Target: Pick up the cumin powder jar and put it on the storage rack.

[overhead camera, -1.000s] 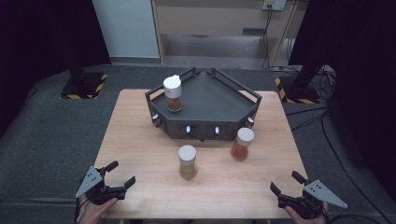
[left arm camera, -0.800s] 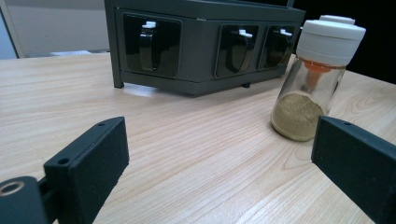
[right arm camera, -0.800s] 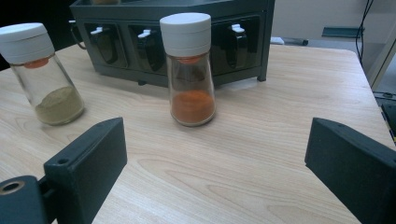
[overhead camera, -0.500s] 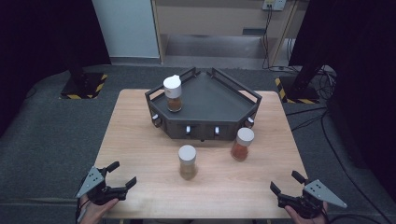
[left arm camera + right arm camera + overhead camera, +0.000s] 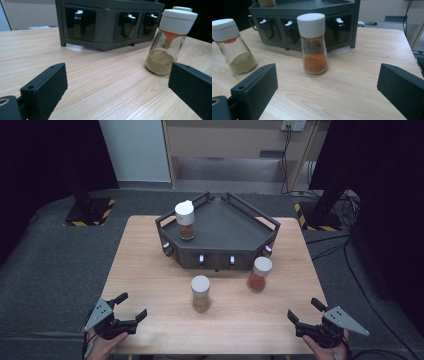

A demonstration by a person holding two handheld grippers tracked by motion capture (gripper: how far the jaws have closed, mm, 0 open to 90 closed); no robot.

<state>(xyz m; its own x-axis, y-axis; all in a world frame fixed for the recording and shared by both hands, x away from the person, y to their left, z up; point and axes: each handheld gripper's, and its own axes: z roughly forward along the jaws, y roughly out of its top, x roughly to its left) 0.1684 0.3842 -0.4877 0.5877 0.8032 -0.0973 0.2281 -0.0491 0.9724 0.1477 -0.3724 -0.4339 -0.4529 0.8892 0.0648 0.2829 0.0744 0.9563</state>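
A dark grey spice rack (image 5: 220, 235) stands at the back of the wooden table (image 5: 145, 270), with a white-capped jar of brown spice (image 5: 185, 220) on its top left. In front of it stand a jar of tan powder (image 5: 200, 292) (image 5: 166, 47) (image 5: 234, 47) and a jar of orange powder (image 5: 259, 274) (image 5: 314, 45). My left gripper (image 5: 132, 305) (image 5: 118, 82) hovers at the near left corner, open; its jaws have just been opening, with nothing between them. My right gripper (image 5: 303, 309) (image 5: 327, 82) sits at the near right corner, likewise open and just widened, holding nothing.
The rack's front (image 5: 107, 22) (image 5: 304, 15) has several recessed slots with white-tipped clips. Grey carpet surrounds the table, and black stands with yellow-striped bases (image 5: 90, 212) sit beyond the far corners. Bare wood lies between the grippers and the jars.
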